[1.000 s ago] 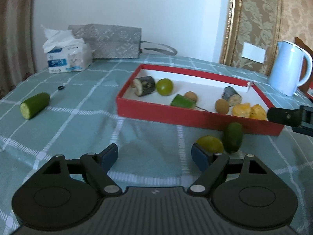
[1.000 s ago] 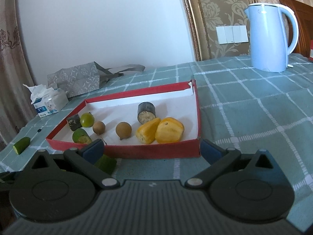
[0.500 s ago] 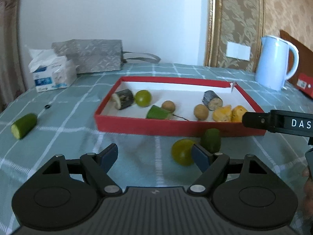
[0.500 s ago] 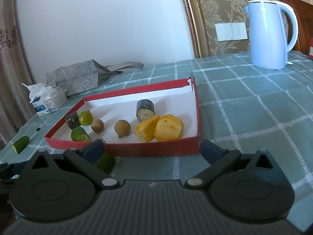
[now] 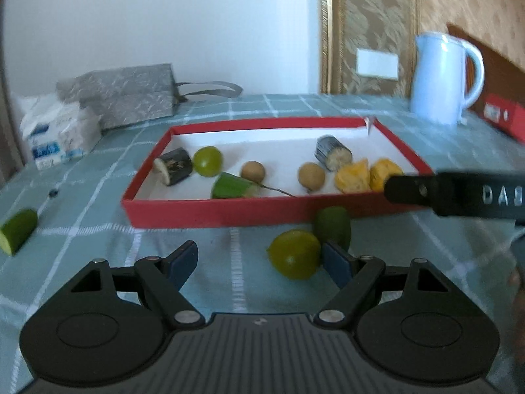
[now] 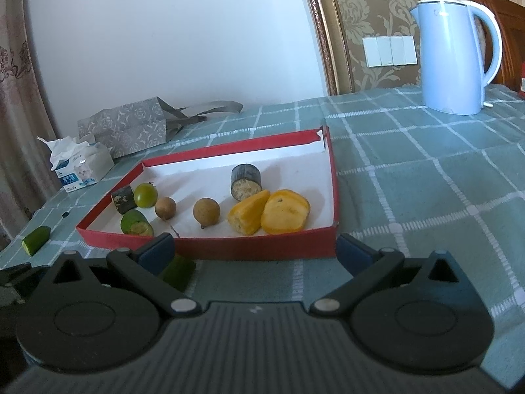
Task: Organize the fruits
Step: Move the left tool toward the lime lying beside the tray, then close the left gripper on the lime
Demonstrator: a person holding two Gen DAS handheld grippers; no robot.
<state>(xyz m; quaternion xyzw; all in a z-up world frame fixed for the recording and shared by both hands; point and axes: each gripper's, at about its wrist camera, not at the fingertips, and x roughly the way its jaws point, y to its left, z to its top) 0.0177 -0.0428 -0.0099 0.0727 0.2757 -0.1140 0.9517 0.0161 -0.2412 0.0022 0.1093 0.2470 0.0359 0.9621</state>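
A: Where are the fruits?
B: Most lie in the red tray [image 5: 229, 218]: a lime [image 5: 207, 161], two longans, yellow pieces. A green citrus fruit [image 5: 293, 253] sits on the surface [image 5: 98, 203] outside it, just inside the right fingertip of the left tongs [image 5: 259, 257].
A: Pinched?
B: No. The left tongs are spread, nothing gripped. The right tongs [image 6: 254, 249] are spread too, before the tray's near wall.

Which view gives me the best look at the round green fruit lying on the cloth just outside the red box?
The left wrist view: the round green fruit lies whole and close, just inside the left gripper's right finger. The right wrist view does not show it; only the dark green piece shows there.
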